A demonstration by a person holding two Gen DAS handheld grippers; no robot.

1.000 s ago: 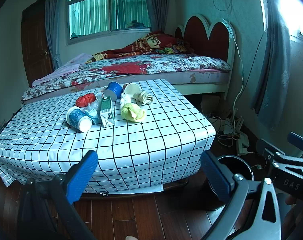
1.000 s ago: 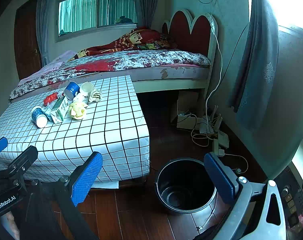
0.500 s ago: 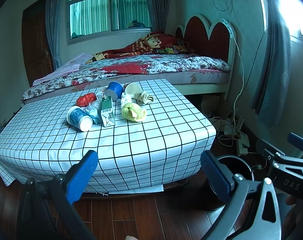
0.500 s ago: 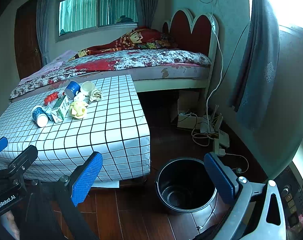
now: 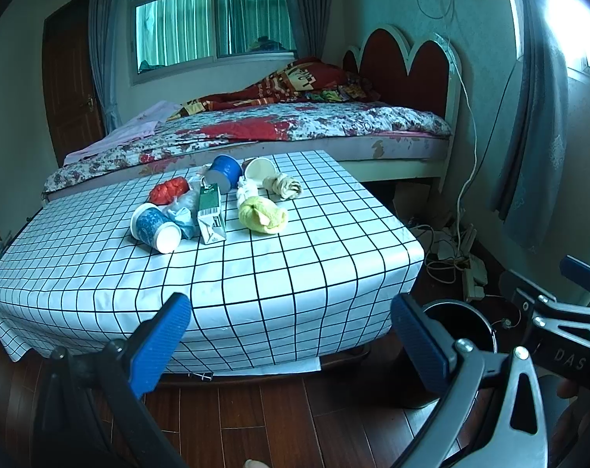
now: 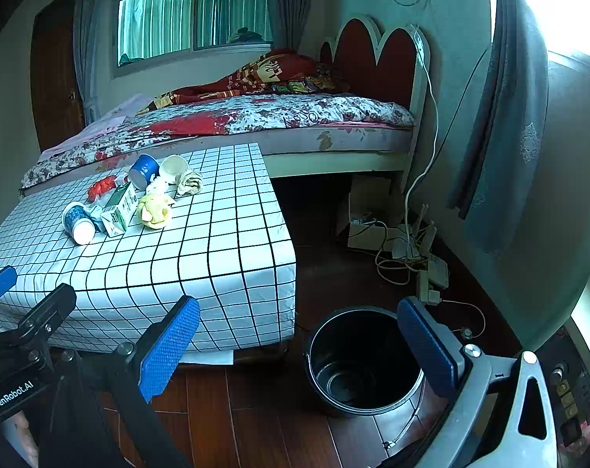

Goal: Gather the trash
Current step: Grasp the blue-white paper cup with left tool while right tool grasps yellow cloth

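Note:
Trash lies in a cluster on the checked table (image 5: 256, 273): a blue-white paper cup (image 5: 154, 228) on its side, a green carton (image 5: 210, 213), a yellow crumpled wad (image 5: 263, 215), a red wrapper (image 5: 169, 190), a blue cup (image 5: 224, 169), a white cup (image 5: 259, 169) and a twisted rag (image 5: 283, 186). The cluster also shows in the right wrist view, with the carton (image 6: 120, 208) and yellow wad (image 6: 154, 210). A black bin (image 6: 363, 362) stands on the floor right of the table. My left gripper (image 5: 291, 343) is open and empty before the table. My right gripper (image 6: 299, 347) is open and empty, near the bin.
A bed (image 5: 279, 128) with a red headboard (image 5: 404, 66) stands behind the table. Cables and a power strip (image 6: 419, 265) lie on the wooden floor by the right wall. A curtain (image 6: 501, 124) hangs at the right. A door (image 5: 71, 85) is at the far left.
Both views have shifted very slightly. The trash, table and bin stay in place, and both grippers stay open.

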